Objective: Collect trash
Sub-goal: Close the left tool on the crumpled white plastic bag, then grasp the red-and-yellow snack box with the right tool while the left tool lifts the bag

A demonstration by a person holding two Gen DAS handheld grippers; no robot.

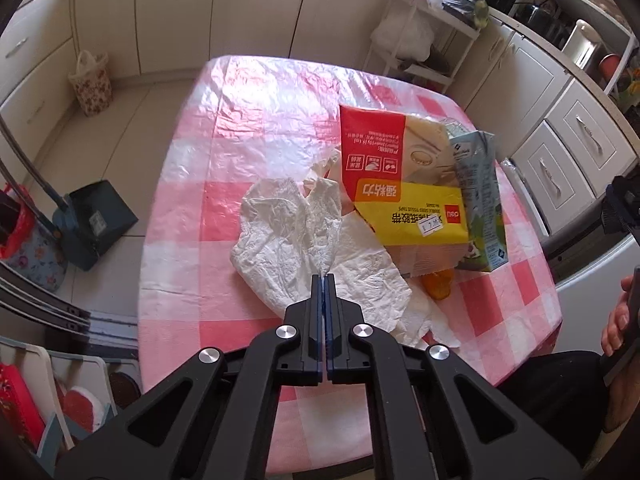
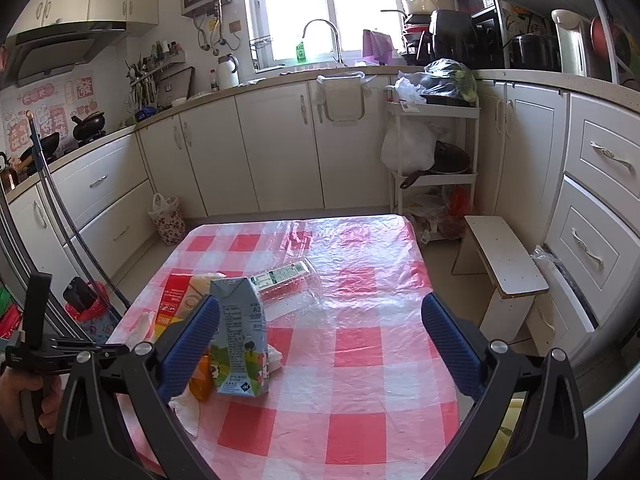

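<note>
The crumpled tissue [image 1: 320, 248] is pinched thinly by the closed left gripper [image 1: 324, 280] and could tear free; the right gripper [image 2: 320, 320] is held open.

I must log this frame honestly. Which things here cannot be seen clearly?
- Orange item: left wrist view, mostly under the tape package.
- Milk carton: right wrist view, small print unreadable.
- Left gripper: whether it pinches the tissue is unclear.

The checked table [image 1: 224, 128] is being viewed steeply from above and close by the left wrist camera, and more levelly from its near edge by the right, facing the window [image 2: 320, 4]. The milk carton [image 1: 480, 200] is being shared by both.
</note>
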